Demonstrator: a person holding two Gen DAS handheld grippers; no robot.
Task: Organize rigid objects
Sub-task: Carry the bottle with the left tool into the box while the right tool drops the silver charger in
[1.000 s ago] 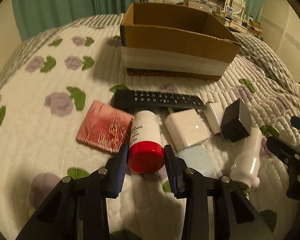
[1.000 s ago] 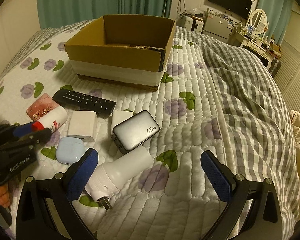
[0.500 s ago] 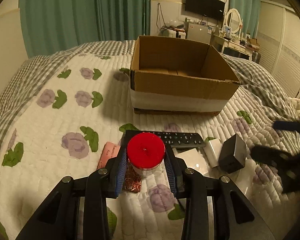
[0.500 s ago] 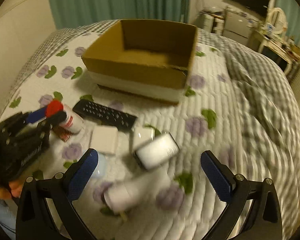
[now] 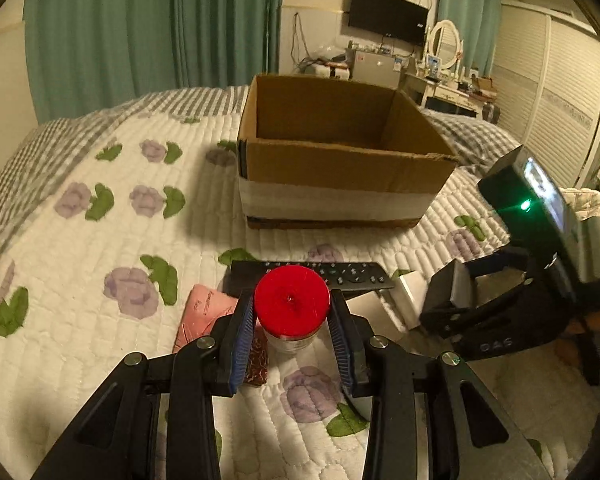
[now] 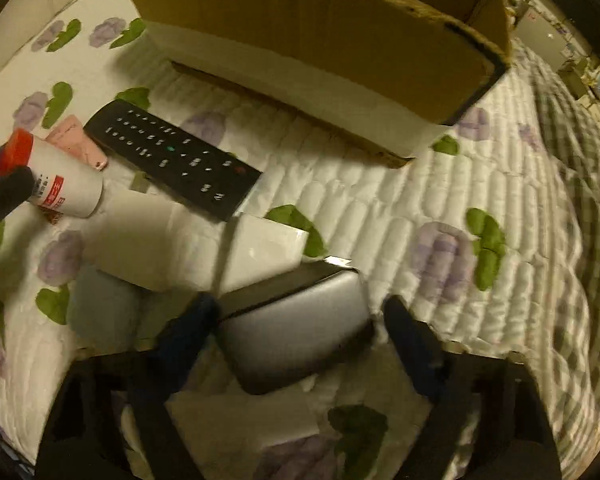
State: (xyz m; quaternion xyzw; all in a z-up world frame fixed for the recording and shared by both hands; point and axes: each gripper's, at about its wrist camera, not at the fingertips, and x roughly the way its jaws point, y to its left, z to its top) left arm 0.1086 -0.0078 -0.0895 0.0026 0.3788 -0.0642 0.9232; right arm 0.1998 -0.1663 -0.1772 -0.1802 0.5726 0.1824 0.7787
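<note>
The left gripper (image 5: 292, 336) has its jaws pinching a small white bottle with a red cap (image 5: 291, 306), one blue pad on each side of the cap. The bottle is lifted off the bed, cap toward the camera, its body pointing away toward an open cardboard box (image 5: 340, 176).

The right gripper (image 6: 296, 340) has its jaws spread on either side of a grey charger block (image 6: 296, 336). The picture is blurred, and whether the pads touch the block cannot be told. The block lies on the bed, partly on top of a white box (image 6: 266, 250).

Around them on the flowered quilt (image 5: 80, 264) lie a black remote control (image 6: 172, 158), a pink packet (image 5: 204, 314) and a pale blue case (image 6: 104, 312). The box stands just beyond the remote, and nothing shows inside it from these angles.

The bottle looks light, hard and smooth, so a grip on the cap could let it swing or slip; holding the wider body would likely be steadier. The charger looks dense and heavy for its size, with slick rounded edges, so it should probably be taken across its flat sides near the middle. The soft quilt will give under any downward push.
</note>
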